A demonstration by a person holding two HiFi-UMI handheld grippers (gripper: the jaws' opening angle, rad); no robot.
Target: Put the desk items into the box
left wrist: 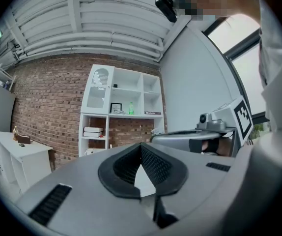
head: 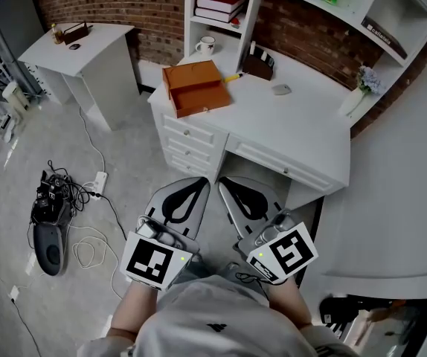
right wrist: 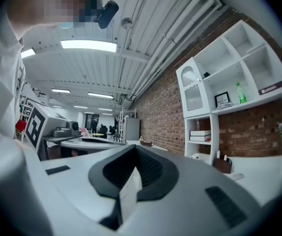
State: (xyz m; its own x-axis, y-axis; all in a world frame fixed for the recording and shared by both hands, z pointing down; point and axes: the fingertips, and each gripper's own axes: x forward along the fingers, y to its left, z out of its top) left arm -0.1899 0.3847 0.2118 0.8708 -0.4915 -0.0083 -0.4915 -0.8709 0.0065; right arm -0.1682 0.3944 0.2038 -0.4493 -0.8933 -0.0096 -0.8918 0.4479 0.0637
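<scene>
left gripper (head: pixel 197 185) + right gripper (head: pixel 227 185) both clenched, empty, well off table (head: pixel 297 129). box (head: pixel 196 86) hugs left edge — careless drop-in could shove it off

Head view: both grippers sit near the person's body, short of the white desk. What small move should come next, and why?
Probably step forward toward the white desk. The left gripper and right gripper are both shut, empty and well short of it, while the small grey item and the brown wooden box lie on the desk top, out of reach from here.
</scene>
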